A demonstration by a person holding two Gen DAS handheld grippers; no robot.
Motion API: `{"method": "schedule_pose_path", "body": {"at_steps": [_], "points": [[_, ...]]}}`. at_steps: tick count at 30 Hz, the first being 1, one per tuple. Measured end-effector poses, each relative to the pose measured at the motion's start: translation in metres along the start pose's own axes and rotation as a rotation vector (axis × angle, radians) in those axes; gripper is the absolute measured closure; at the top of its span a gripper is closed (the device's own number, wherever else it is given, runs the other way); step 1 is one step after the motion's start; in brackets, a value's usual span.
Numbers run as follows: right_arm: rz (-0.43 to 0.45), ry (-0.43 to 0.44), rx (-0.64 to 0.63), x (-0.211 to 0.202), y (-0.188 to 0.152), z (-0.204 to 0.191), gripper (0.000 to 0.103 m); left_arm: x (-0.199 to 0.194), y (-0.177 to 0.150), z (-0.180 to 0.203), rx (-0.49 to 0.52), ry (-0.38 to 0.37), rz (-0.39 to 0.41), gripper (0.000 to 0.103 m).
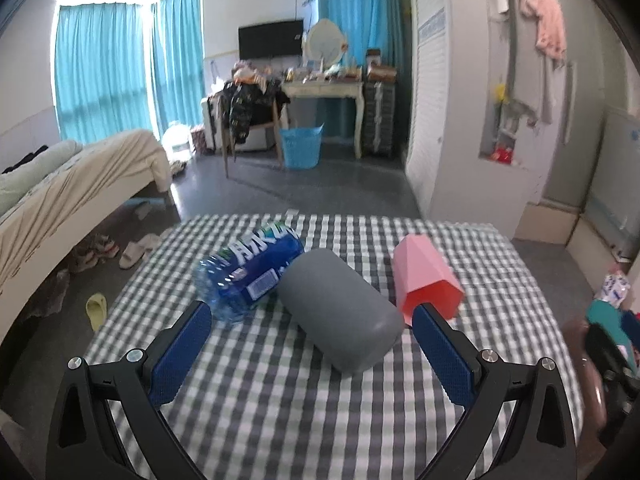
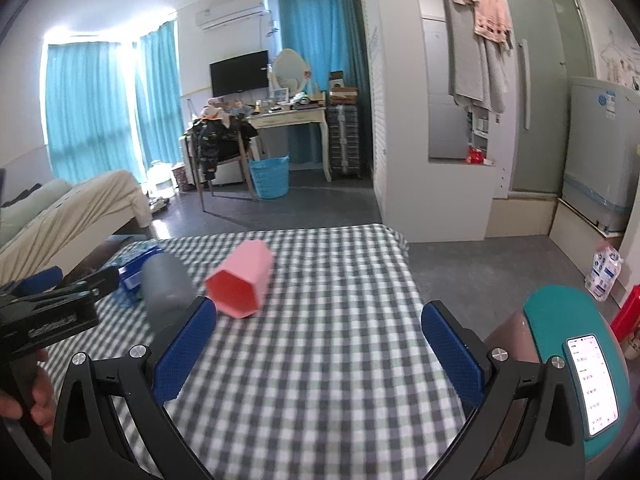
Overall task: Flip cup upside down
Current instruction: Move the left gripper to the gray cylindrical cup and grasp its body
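Lying on its side on the checked cloth of the bench (image 1: pixel 280 420), the pink cup (image 1: pixel 424 280) has flat sides like a six-sided tube. In the right wrist view the cup (image 2: pixel 240 284) shows its open mouth, which faces back toward the camera and a bit to the left. It looks a little blurry there, so whether anything is inside is hard to tell.

Just left of the cup lies a gray case (image 1: pixel 340 312) with round ends, also on its side. Left of that is a blue water bottle (image 1: pixel 248 272) with white writing on its label, and it seems to touch the gray case.

The left tongs (image 1: pixel 311 326) are spread wide and hold nothing. They sit low over the cloth, with the gray case between the two blue pads. The right pad's tip (image 1: pixel 424 316) shows in front of the cup's near end.

The right tongs (image 2: pixel 319 320) are spread wide too, and hold nothing. The cup sits just past the left pad's tip (image 2: pixel 202 312). The left tongs (image 2: pixel 52 312) also show at the left edge of that view.

At the right, off the bench, a phone (image 2: pixel 592 384) with a lit screen rests on a teal seat (image 2: pixel 556 312).
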State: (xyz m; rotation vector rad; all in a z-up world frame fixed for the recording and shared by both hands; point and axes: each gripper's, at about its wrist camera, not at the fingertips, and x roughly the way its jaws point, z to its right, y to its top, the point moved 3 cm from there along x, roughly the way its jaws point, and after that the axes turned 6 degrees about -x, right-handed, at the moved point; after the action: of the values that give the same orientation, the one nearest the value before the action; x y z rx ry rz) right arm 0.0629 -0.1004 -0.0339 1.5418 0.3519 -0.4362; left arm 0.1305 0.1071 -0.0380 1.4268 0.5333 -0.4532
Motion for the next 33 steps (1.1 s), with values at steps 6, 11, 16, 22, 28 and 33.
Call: {"method": "schedule_pose_path", "body": {"at_steps": [6,11,16,22,28,33], "points": [[-0.050,-0.018,0.037,0.029,-0.005,0.025,0.000,0.045,0.004,0.017,-0.028,0.050,-0.064,0.000],[-0.086,-0.030,0.057,0.047,-0.012,0.039,0.000,0.077,-0.003,0.024,-0.011,0.075,-0.136,0.001],[-0.108,-0.022,0.052,0.061,-0.012,0.036,0.000,0.080,-0.006,0.025,0.010,0.057,-0.148,0.002],[-0.106,-0.012,0.043,0.067,-0.008,0.030,0.000,0.089,-0.012,0.025,0.011,-0.015,-0.211,0.012],[-0.103,-0.009,0.034,0.065,-0.006,0.024,0.000,0.085,-0.021,0.020,0.005,-0.074,-0.236,0.023],[-0.095,-0.016,0.025,0.056,-0.002,0.018,0.000,0.070,-0.029,0.010,0.012,-0.093,-0.240,0.025]]}}
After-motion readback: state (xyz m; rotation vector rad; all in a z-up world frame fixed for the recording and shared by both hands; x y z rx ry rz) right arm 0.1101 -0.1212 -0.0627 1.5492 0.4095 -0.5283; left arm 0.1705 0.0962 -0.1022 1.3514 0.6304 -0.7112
